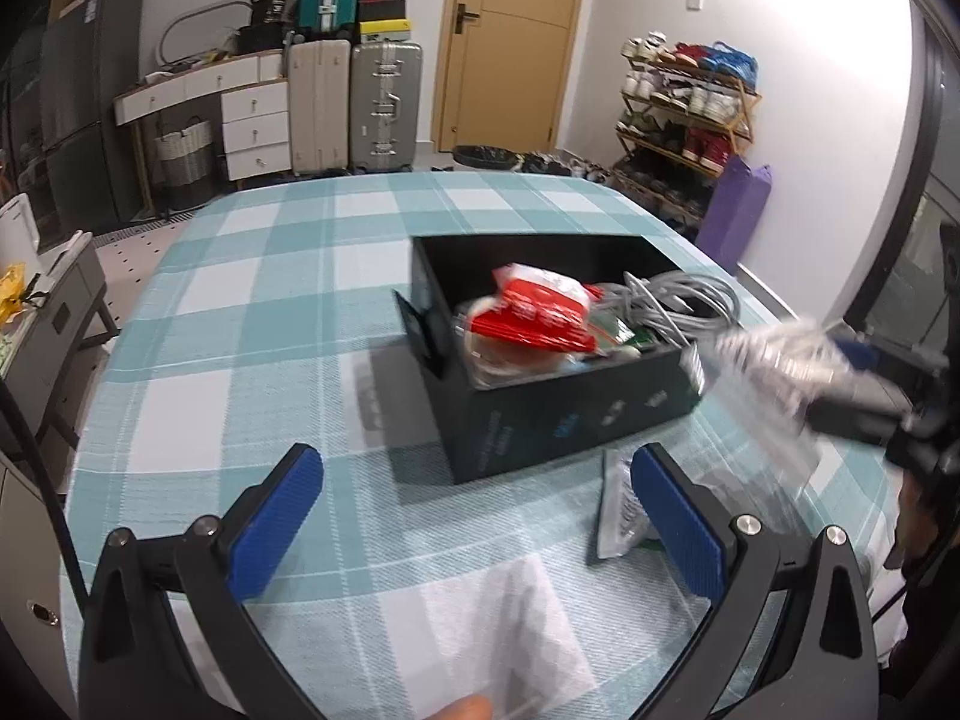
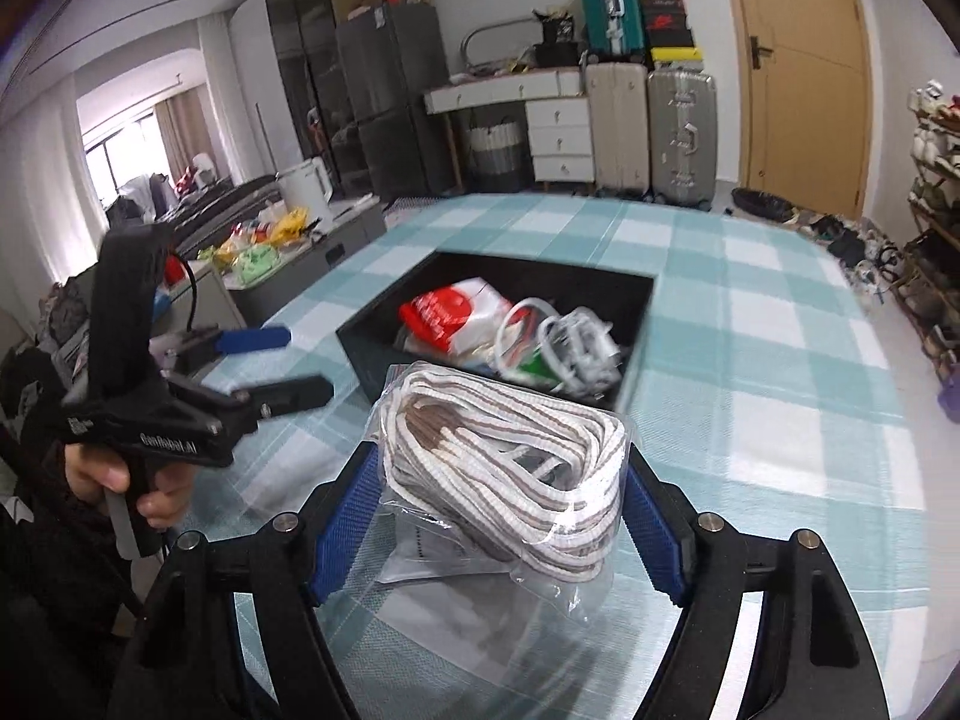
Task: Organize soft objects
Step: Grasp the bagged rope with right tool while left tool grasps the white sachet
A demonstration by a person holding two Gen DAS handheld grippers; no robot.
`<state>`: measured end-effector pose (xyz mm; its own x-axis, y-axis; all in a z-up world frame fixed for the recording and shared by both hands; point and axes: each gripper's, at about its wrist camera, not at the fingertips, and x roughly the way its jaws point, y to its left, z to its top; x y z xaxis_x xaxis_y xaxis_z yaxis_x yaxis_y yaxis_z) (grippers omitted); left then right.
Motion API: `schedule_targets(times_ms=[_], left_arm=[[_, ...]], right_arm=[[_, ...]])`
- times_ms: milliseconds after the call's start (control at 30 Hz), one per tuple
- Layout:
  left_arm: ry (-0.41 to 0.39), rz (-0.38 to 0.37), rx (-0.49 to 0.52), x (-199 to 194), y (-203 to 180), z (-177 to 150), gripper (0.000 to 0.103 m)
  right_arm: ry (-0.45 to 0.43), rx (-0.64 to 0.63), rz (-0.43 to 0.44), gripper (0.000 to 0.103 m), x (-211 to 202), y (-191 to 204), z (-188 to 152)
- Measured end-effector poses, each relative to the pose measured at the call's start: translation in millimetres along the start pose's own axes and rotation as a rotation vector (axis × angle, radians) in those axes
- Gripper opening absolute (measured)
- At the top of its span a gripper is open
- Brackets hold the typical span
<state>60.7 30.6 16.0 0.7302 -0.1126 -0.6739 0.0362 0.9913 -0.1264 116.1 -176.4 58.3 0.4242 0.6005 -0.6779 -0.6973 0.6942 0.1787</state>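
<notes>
My right gripper (image 2: pixel 501 480) is shut on a clear plastic bag of coiled white-and-brown striped cord (image 2: pixel 510 456), held above the table just in front of the black box (image 2: pixel 372 336). The bag shows blurred at the right of the left wrist view (image 1: pixel 774 360). The black box (image 1: pixel 540 426) holds a red-and-white packet (image 1: pixel 534 312) and coiled grey cables (image 1: pixel 678 300). My left gripper (image 1: pixel 477 480) is open and empty, low over the table, in front of the box. A small flat clear packet (image 1: pixel 618 510) lies on the cloth beside its right finger.
The table wears a teal-and-white checked cloth (image 1: pixel 270 312). A white sheet (image 1: pixel 516 630) lies at the near edge. Suitcases (image 1: pixel 384 108), a white drawer unit (image 1: pixel 252 126) and a shoe rack (image 1: pixel 690 114) stand beyond the table. A low grey cabinet (image 1: pixel 54 312) is at the left.
</notes>
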Motion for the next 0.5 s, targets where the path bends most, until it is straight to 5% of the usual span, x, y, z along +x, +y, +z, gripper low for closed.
schedule_targets(times_ms=[500], left_arm=[[0.16, -0.102, 0.193, 33, -71, -21, 0.103]], right_arm=[[-0.107, 0.062, -0.064, 0.078, -45, -24, 11]])
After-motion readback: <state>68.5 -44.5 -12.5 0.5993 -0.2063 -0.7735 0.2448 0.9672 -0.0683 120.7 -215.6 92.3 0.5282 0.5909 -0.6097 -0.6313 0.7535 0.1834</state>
